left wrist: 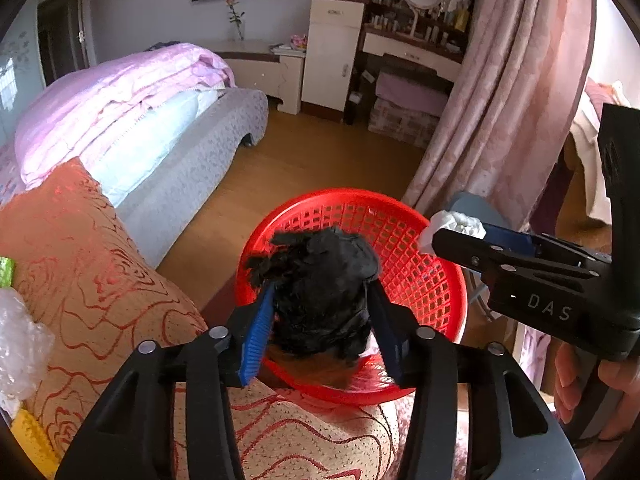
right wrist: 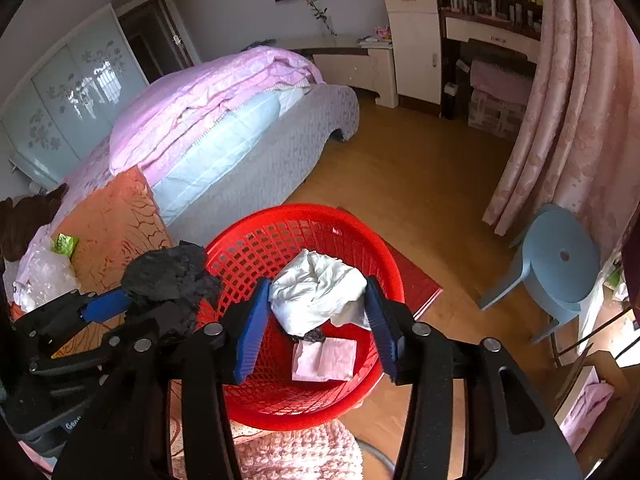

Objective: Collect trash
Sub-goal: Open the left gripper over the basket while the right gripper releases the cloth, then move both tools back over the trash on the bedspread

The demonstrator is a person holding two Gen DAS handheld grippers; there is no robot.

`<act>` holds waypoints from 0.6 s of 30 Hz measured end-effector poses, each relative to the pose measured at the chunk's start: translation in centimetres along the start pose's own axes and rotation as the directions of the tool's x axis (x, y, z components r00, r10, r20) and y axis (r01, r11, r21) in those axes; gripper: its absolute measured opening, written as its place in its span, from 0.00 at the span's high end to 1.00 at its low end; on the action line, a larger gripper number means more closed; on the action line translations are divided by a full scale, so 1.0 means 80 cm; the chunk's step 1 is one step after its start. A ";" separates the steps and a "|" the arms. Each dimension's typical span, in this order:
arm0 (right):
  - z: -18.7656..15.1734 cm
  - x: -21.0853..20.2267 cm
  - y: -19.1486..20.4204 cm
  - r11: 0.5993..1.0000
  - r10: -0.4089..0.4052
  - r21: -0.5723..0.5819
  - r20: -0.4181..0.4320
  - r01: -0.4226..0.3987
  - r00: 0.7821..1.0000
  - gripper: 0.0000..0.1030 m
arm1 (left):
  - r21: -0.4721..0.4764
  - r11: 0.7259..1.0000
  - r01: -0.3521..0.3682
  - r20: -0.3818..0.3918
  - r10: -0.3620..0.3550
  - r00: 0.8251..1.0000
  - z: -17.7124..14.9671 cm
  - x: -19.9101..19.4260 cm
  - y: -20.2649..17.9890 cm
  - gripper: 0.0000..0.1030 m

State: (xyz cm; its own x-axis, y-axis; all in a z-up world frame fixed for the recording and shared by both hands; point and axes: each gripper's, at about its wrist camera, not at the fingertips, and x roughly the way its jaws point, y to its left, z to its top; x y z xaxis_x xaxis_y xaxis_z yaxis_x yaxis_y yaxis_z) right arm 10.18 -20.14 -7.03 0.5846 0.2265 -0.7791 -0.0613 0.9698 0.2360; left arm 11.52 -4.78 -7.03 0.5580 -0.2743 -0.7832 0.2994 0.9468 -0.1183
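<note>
Left gripper (left wrist: pixel 320 304) pinched black crumpled bag (left wrist: pixel 324 300), right gripper (right wrist: pixel 316 308) pinched white wad (right wrist: pixel 316 292), both hung over red basket (right wrist: pixel 384 264).

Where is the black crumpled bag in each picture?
Left wrist view: the black bag sits low in the middle, between the left gripper's jaws, in front of the red basket.
Right wrist view: the black bag is at lower left, by the basket's left rim, in the other gripper.
Shared landmark: the red basket.
</note>
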 end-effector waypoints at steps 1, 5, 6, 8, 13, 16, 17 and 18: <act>0.000 0.001 -0.001 1.000 0.000 0.001 -0.001 0.000 1.000 0.47 | -0.001 1.000 0.001 -0.002 -0.001 1.000 -0.001 0.000 0.000 0.51; 0.001 0.001 -0.003 1.000 -0.002 0.003 0.001 0.002 1.000 0.43 | -0.008 1.000 -0.003 0.002 0.003 1.000 -0.003 -0.002 0.001 0.42; 0.000 0.001 -0.003 1.000 -0.002 0.002 0.003 0.002 1.000 0.43 | -0.011 1.000 -0.005 0.004 0.005 1.000 -0.004 -0.003 0.002 0.41; 0.001 0.000 -0.003 1.000 -0.004 0.003 0.005 0.004 1.000 0.43 | -0.019 1.000 -0.009 0.007 0.010 1.000 -0.005 -0.005 0.004 0.39; 0.001 -0.001 -0.003 1.000 -0.008 -0.001 0.010 0.008 1.000 0.43 | -0.054 0.998 -0.020 0.022 0.021 1.000 -0.008 -0.016 0.015 0.37; 0.000 -0.003 -0.002 1.000 -0.010 -0.005 0.013 0.010 1.000 0.43 | -0.070 0.997 -0.029 0.029 0.031 0.999 -0.008 -0.022 0.021 0.36; 0.000 -0.003 -0.001 1.000 -0.012 -0.009 0.016 0.012 1.000 0.43 | -0.074 0.997 -0.035 0.034 0.037 0.999 -0.009 -0.025 0.022 0.36; -0.001 -0.004 0.000 1.000 -0.015 -0.014 0.020 0.015 1.000 0.43 | -0.077 0.996 -0.040 0.039 0.043 0.998 -0.010 -0.028 0.023 0.36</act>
State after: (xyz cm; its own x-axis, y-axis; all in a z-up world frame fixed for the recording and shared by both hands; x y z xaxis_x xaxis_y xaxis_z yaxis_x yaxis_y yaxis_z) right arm 9.93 -20.19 -6.78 0.6014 0.2105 -0.7707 -0.0639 0.9742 0.2163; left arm 10.20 -2.31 -5.99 0.6002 -0.2394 -0.7632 0.2165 0.9672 -0.1332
